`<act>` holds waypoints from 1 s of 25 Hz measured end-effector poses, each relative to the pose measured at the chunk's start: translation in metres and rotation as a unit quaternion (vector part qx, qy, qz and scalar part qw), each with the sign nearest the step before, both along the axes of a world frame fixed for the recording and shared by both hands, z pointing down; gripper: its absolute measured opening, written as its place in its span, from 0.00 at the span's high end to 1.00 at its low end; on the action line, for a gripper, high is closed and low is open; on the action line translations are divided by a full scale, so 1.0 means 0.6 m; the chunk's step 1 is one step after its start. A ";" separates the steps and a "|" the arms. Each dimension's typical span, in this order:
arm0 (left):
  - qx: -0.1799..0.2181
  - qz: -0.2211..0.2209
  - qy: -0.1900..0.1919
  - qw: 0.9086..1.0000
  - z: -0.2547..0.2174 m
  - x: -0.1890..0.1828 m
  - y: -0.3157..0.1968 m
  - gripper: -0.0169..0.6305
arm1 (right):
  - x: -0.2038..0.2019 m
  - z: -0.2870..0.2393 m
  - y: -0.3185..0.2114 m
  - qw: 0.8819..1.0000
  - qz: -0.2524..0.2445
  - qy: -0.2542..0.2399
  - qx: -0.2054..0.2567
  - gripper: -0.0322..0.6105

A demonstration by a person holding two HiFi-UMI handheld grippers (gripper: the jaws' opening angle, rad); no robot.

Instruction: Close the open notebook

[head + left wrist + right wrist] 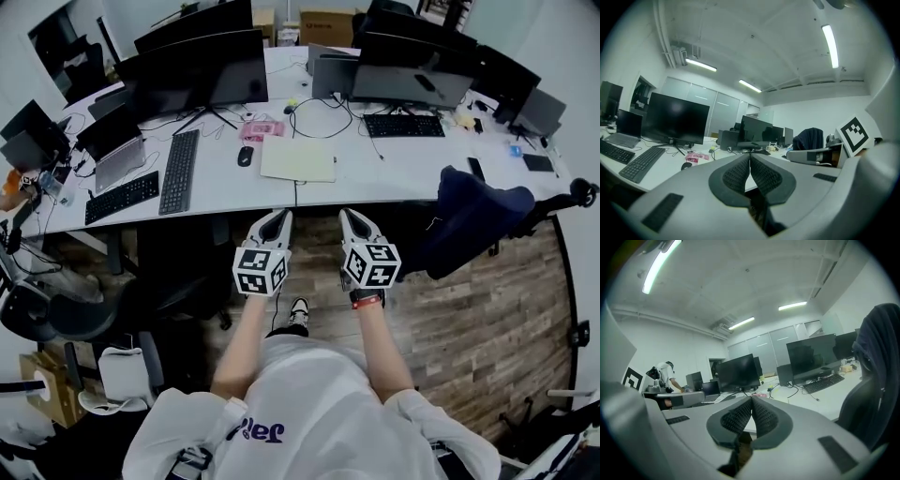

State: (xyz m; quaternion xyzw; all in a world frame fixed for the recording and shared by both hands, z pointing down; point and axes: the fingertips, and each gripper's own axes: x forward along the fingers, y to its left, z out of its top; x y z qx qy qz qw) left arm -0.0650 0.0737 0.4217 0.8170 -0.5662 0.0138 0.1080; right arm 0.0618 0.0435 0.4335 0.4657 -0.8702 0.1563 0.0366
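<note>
Two claws, the grey left gripper (277, 218) and grey right gripper (352, 217), hang pinched shut, empty. The flat cream paper notebook (298, 159) lies near the white desk's (403, 173) front edge. It is probably light and floppy, so catch a cover's outer edge.

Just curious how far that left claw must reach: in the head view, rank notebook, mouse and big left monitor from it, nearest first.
1. notebook, straight ahead near the desk edge.
2. mouse, just left of the notebook.
3. big left monitor, at the desk's back.
</note>
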 end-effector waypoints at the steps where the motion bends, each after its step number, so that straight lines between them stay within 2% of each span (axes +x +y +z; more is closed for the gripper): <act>1: -0.003 0.000 0.004 1.000 0.003 -0.006 -0.017 0.94 | -0.008 0.002 -0.017 1.000 -0.001 0.000 -0.002 0.93; 8: -0.014 -0.014 -0.017 1.000 0.041 -0.057 -0.139 0.94 | -0.058 0.028 -0.142 1.000 -0.012 0.013 -0.016 0.93; 12: -0.022 -0.028 -0.016 0.999 0.063 -0.088 -0.204 0.94 | -0.085 0.046 -0.211 0.999 -0.022 0.022 -0.023 0.93; 17: -0.037 -0.041 -0.004 0.998 0.096 -0.120 -0.268 0.94 | -0.111 0.078 -0.273 0.998 -0.026 0.027 -0.040 0.93; 25: -0.087 -0.065 0.027 0.994 0.168 -0.153 -0.337 0.94 | -0.145 0.128 -0.338 0.995 -0.056 0.038 -0.072 0.93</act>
